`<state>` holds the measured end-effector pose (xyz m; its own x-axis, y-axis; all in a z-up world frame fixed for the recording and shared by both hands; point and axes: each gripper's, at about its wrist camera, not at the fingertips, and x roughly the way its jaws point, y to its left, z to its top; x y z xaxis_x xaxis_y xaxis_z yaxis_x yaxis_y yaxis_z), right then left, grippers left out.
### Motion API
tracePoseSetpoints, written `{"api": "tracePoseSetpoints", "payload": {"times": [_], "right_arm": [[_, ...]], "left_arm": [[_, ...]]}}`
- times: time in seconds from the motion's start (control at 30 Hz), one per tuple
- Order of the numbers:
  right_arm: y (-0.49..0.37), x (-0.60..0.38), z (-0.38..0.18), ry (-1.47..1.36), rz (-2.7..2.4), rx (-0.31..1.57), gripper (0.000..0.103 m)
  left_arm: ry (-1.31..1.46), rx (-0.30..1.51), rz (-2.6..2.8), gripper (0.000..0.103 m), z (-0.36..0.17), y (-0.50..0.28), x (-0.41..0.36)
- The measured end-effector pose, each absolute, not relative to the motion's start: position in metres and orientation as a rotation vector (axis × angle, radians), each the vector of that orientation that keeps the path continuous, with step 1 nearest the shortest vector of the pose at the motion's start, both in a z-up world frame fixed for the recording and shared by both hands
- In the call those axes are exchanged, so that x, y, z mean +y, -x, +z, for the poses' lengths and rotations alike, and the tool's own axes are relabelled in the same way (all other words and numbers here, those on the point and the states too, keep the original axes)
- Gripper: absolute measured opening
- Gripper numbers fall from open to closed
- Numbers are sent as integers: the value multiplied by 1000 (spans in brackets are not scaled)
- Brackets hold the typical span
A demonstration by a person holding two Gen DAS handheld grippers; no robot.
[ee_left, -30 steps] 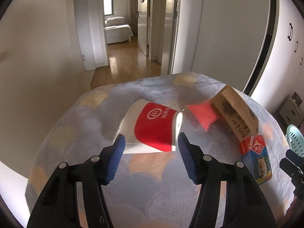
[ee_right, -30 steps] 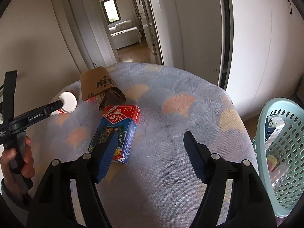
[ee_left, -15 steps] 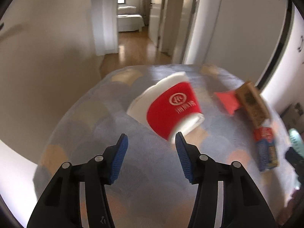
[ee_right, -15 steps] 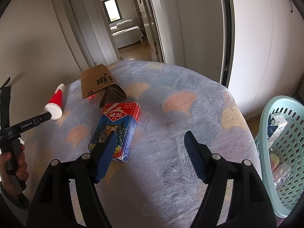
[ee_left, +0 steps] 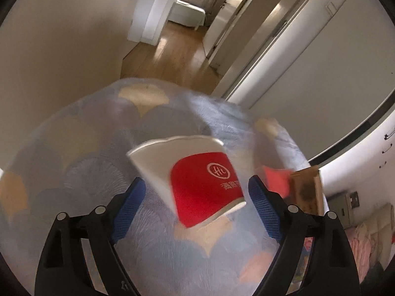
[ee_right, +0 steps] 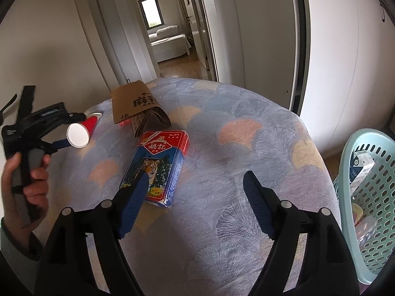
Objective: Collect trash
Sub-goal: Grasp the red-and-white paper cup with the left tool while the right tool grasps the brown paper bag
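Collecting status: partway, I'd guess, since a few bits already sat in the pale green plastic basket (ee_right: 370, 197) at the right edge of the bed, and plenty was left on top.
Left gripper (ee_left: 197, 203): jaws were opening, the red and white paper cup (ee_left: 197, 180) between the blue pads (ee_left: 129, 207) but not squeezed, so basically released. Couldn't tell if it was resting on the cover or dropping.
Right gripper (ee_right: 195, 204): jaws were opening too, nothing between them, hanging over the patterned bedspread (ee_right: 246, 148).
Left to do: the cup on the far left, the brown paper bag (ee_right: 133, 103) at the far side, and the red and blue cardboard box with the tiger picture (ee_right: 158, 165) just beside the right gripper's left pad.
Basket: well apart from the cup, right across the bed.
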<state>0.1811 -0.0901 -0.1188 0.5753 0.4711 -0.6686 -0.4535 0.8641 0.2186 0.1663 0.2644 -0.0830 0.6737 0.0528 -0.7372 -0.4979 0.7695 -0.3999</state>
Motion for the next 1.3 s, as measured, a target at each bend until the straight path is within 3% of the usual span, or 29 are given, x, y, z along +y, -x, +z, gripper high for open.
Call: {"api": "tracePoseSetpoints", "payload": {"times": [0.1, 0.17, 0.2, 0.5, 0.9, 0.97, 1.1, 1.2, 1.3], "right_arm": [[-181, -89, -119, -22, 540, 790, 78], [-181, -89, -118, -19, 537, 791, 78], [-181, -87, -117, -16, 543, 795, 78], [-215, -36, -77, 63, 602, 789, 78], [-260, 22, -102, 92, 643, 836, 76], [-264, 26, -108, 92, 655, 863, 55], [-261, 27, -112, 95, 673, 879, 37], [-256, 18, -103, 74, 669, 838, 27], [-245, -1, -84, 22, 665, 739, 26]], "left_arm": [[569, 762, 346, 76, -83, -168, 258], [539, 763, 343, 58, -83, -171, 255], [526, 765, 341, 56, -83, -172, 253], [394, 682, 399, 56, -75, -171, 232], [369, 673, 398, 56, -74, -170, 229], [375, 674, 393, 56, -74, -170, 232], [376, 674, 391, 56, -75, -170, 231], [362, 671, 386, 56, -76, -171, 229], [313, 668, 400, 56, -74, -172, 221]]}}
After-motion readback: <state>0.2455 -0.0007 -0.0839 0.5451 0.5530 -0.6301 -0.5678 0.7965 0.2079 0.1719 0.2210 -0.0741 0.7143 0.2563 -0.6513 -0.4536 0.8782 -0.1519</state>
